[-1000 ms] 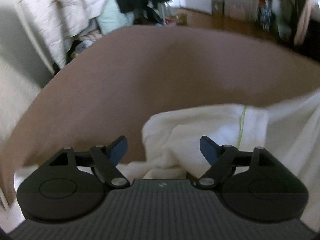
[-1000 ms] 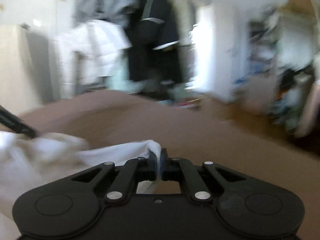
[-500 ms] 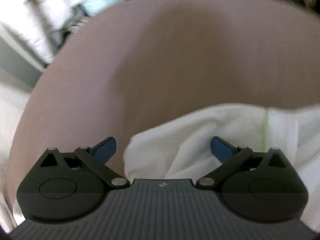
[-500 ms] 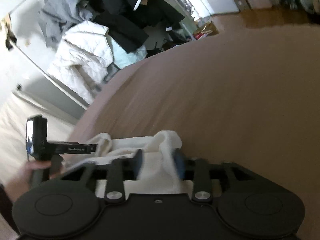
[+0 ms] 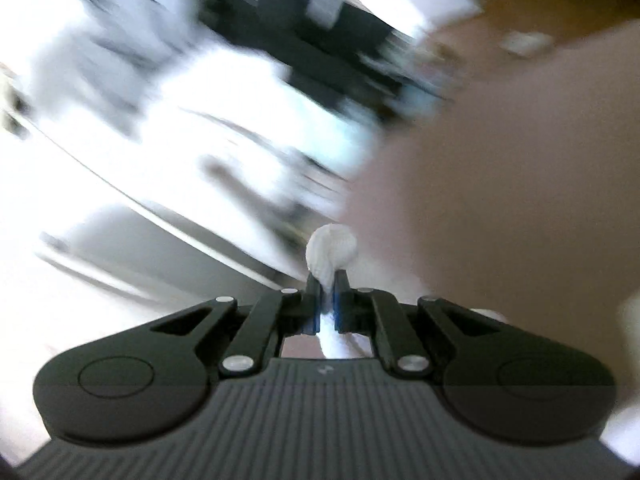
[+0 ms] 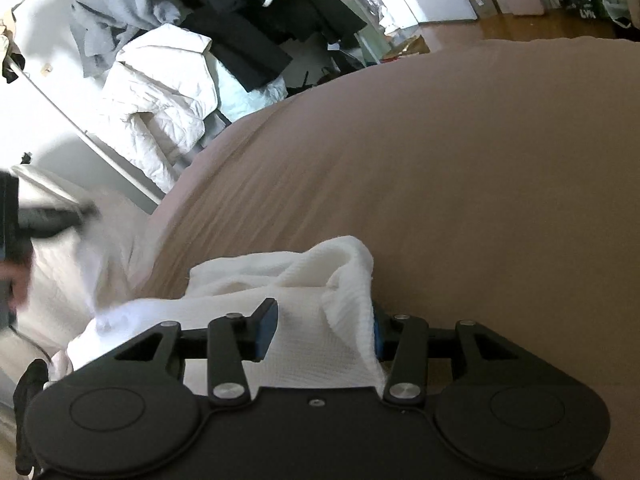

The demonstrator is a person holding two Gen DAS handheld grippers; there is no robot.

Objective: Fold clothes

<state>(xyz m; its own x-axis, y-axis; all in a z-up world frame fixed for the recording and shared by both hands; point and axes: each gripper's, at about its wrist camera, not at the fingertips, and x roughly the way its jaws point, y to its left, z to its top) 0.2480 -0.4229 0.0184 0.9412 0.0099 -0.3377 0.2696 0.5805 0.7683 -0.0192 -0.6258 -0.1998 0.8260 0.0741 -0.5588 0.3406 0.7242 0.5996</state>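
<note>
A white knitted garment (image 6: 280,276) lies crumpled on the brown bed sheet (image 6: 440,180). My right gripper (image 6: 322,328) is open just above it, with a raised fold of the cloth between its blue pads; the right pad touches that fold and the left pad stands off it. In the blurred left wrist view my left gripper (image 5: 327,280) is shut on a small bunch of the white garment (image 5: 331,246), which bulges out past the fingertips. That left gripper (image 6: 40,220) shows as a dark smear at the left of the right wrist view, with cloth trailing beneath it.
Beyond the bed's far edge hang a white quilted jacket (image 6: 160,92), dark coats (image 6: 248,28) and grey clothes (image 6: 116,12). A wooden floor (image 6: 520,24) with boxes and bags lies at the top right. The brown sheet (image 5: 500,180) stretches away to the right.
My left gripper closed on a bunch of the white cloth and swung up and sideways with it. My right gripper opened off the fold it was pinching and now sits low over the garment.
</note>
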